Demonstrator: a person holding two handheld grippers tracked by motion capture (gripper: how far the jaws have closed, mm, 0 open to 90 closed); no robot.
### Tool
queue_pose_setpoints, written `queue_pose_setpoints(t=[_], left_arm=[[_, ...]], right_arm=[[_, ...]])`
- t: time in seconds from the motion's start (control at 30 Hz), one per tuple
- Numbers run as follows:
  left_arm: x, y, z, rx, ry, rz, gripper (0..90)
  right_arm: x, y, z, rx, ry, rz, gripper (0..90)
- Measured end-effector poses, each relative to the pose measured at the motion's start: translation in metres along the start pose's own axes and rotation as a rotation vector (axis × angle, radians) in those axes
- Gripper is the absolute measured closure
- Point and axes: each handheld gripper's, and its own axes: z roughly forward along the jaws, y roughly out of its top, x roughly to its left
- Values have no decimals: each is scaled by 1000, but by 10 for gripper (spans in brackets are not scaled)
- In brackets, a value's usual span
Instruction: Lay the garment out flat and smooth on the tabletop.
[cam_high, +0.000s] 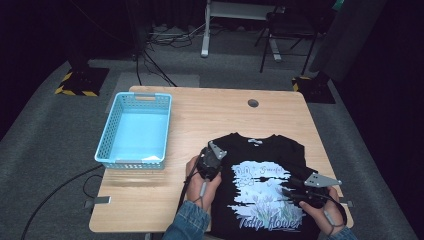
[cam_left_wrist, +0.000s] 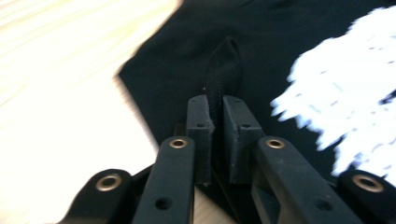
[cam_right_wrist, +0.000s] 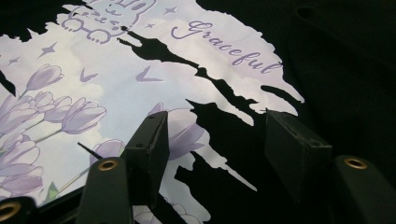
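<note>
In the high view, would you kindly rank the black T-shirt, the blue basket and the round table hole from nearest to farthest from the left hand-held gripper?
1. Black T-shirt, pinched in the left hand-held gripper.
2. Blue basket, to its left.
3. Round table hole, toward the table's far edge.

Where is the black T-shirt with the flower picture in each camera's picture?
High view: the black cotton T-shirt lies lower right on the wooden table.
Left gripper view: top and right, a fold pinched in the jaws.
Right gripper view: it spreads across the picture.
Shared landmark: its white and lilac tulip print.
</note>
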Motion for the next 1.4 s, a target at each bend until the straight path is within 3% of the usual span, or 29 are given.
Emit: queue_pose_setpoints(t=[0.13,0.23,0.27,0.33,0.43,0.53,0.67,0.77,0.87,0.93,1.03,1.13,1.23,1.4], left_arm=[[19,-20,-14,9,82,-48,770],[30,-33,-27,37,219,-82,660],[33,-38,-32,38,247,-101,630],[34,-43,-40,31,292,-139,466],[31,-44,-47,-9,229,-165,378],[23,-40,-44,-31,185,-138,324],[14,-35,-26,16,117,-101,303],[11,-34,-12,64,69,-111,298],[13,-38,-1,105,55,-117,300],[16,-42,1,79,44,-141,295],[18,-49,1,35,45,-145,294],[19,-56,0,-13,61,-162,294],[19,-58,-2,-11,76,-172,294],[20,-61,-5,-9,93,-187,294]], right_arm=[[1,0,0,0,-4,2,408],[1,0,0,1,-4,3,408],[1,0,0,1,-5,3,408],[1,0,0,1,-5,3,407],[2,0,0,1,-6,5,405],[2,0,0,2,-6,6,404],[4,-1,-1,1,-9,7,403],[5,-2,-3,1,-10,10,404],[6,-3,-4,1,-15,13,397],[7,-4,-4,2,-17,15,356],[5,-5,-7,6,-21,21,325],[-4,-1,-12,-12,-35,37,324],[-17,8,-18,-42,-55,49,325],[-39,25,-19,-44,-105,46,299]])
